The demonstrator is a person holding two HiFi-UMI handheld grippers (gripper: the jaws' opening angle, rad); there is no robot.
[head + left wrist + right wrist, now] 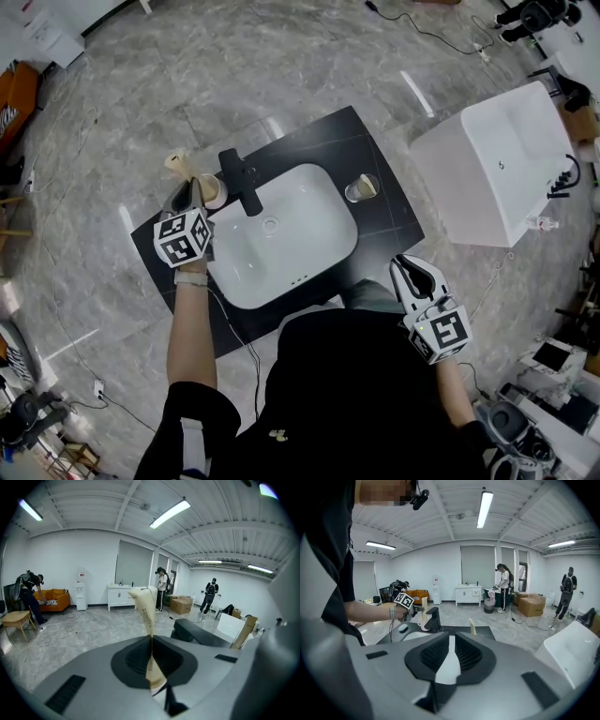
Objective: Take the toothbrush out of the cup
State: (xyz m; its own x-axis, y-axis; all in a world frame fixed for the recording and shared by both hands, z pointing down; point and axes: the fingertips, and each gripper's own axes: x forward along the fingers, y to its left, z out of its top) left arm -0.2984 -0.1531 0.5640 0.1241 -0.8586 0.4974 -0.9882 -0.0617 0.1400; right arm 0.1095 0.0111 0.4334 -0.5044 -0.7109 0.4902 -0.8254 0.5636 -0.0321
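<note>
At the left end of the black countertop, right beside the angular black tap, our left gripper had its jaws clamped tight on the slim cream-coloured toothbrush. The pads pinched it partway down the handle, and the brush stood near upright with its head poking out above the fingers. Just beside the gripper sat the small pale round cup, at the rim of the white rounded sink basin. Whether the brush's lower end was clear of that cup we couldn't tell, because the gripper covered it. Over on the other side of the basin, a second small cup stood with its own pale stick in it. Our right gripper hung at the counter's front right corner, well apart from both cups. Its jaws were shut together with nothing between them, and it pointed across towards the basin.
</note>
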